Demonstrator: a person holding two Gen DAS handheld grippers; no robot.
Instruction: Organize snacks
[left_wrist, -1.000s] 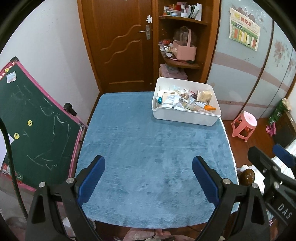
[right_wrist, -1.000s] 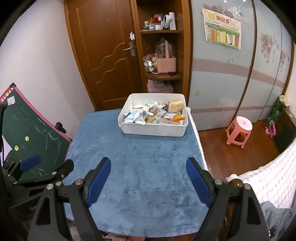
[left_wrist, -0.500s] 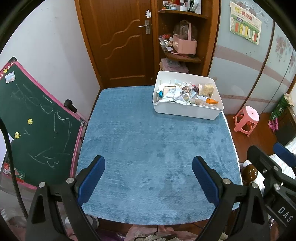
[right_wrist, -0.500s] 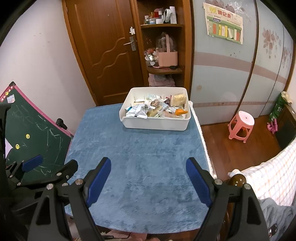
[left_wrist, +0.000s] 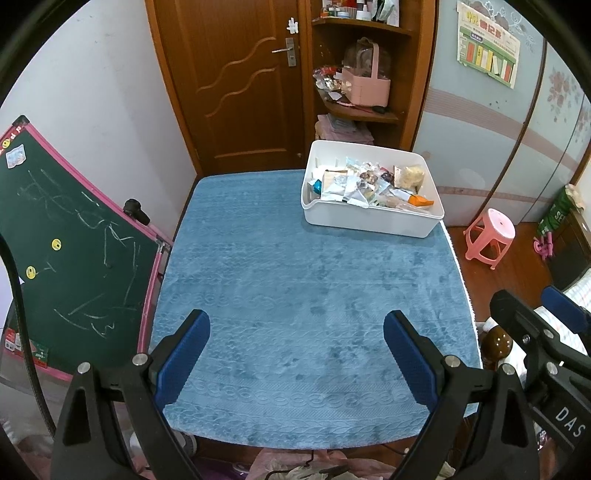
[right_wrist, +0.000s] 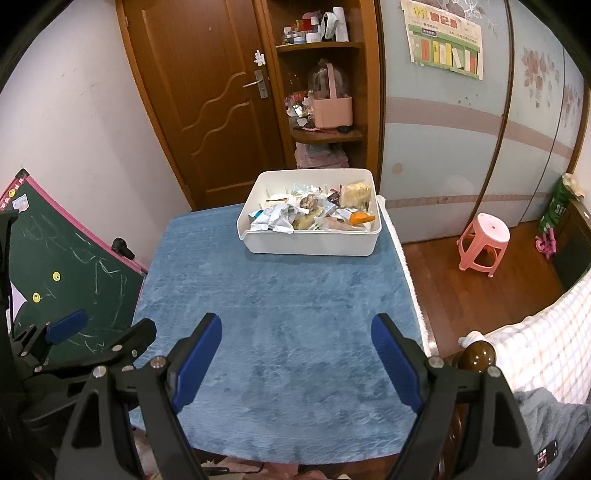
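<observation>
The snack packets (left_wrist: 369, 186) lay heaped together inside a white plastic bin (left_wrist: 369, 221) that stood at the far right corner of the blue plush-covered surface (left_wrist: 295, 288); no packet showed on the cloth outside it, so the heap would suit either a jumble waiting to be sorted or loose snacks already gathered in. Most of the pile looked like thin foil and paper sachets, crumpled and overlapping, with an orange wrapper (right_wrist: 360, 218) near the front right and a pale, puffy bag (right_wrist: 355, 192) at the back right. Such packets were probably very light, soft and slick, liable to slide or drag a neighbour along, and any crisp contents could crush under a hard pinch. A sealed edge or a corner standing proud of the heap would likely offer the surest hold. The left gripper (left_wrist: 296, 341) and the right gripper (right_wrist: 296, 338) both hovered over the near part of the surface, well apart from the bin, each with its blue-padded fingers spread wide and holding nothing.
</observation>
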